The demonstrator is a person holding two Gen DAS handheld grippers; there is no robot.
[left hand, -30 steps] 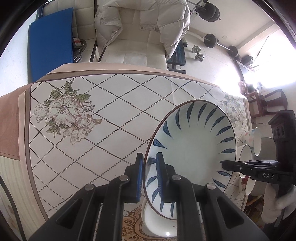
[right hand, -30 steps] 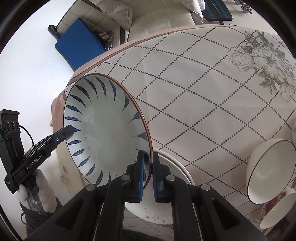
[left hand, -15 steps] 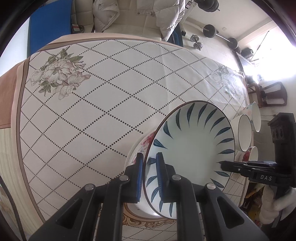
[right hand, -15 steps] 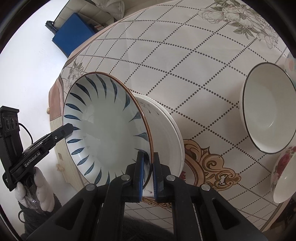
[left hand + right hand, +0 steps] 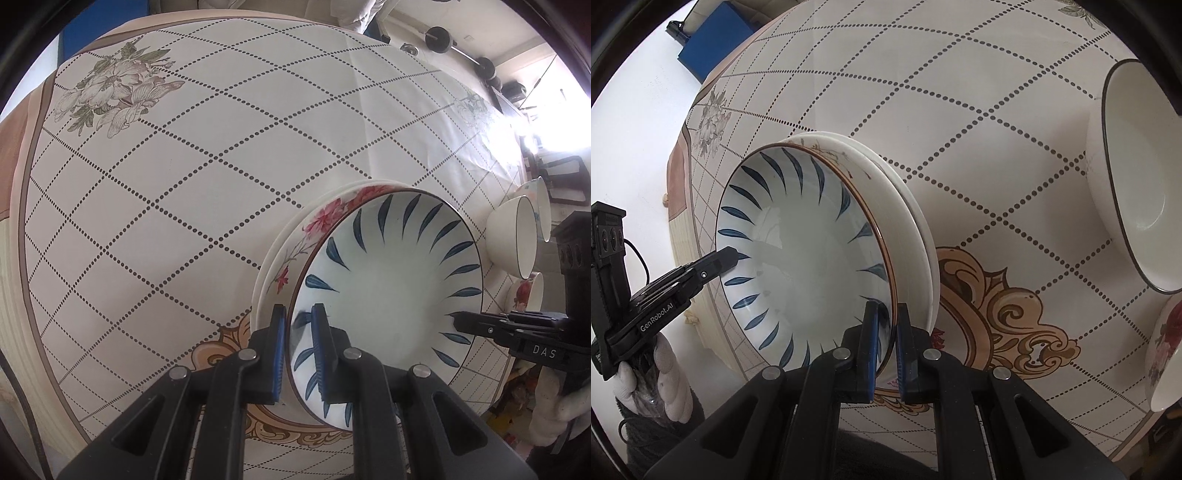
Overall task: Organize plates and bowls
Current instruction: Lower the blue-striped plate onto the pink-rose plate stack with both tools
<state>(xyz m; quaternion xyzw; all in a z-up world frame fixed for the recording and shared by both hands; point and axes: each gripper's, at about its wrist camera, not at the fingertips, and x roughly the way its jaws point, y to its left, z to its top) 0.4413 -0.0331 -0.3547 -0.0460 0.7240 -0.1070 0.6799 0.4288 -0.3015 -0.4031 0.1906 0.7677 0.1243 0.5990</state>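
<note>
A white bowl with blue leaf strokes (image 5: 391,291) (image 5: 801,251) is held by both grippers on opposite rims. My left gripper (image 5: 298,347) is shut on its near rim; it shows in the right wrist view (image 5: 729,254) at the bowl's left edge. My right gripper (image 5: 886,343) is shut on the other rim and shows in the left wrist view (image 5: 458,321). The bowl sits in or just above a floral plate (image 5: 295,240) (image 5: 908,258) that rests on a plain white plate (image 5: 925,229).
The table (image 5: 221,166) has a diamond-dotted cloth. A white bowl with dark rim (image 5: 511,240) (image 5: 1137,177) and floral bowls (image 5: 526,295) (image 5: 1167,350) stand to the right. The table edge lies near my left gripper. Dumbbells (image 5: 439,35) lie on the floor beyond.
Both grippers have carried the blue-stroked bowl down and forward onto the stacked plates. The table has come much closer in both views.
</note>
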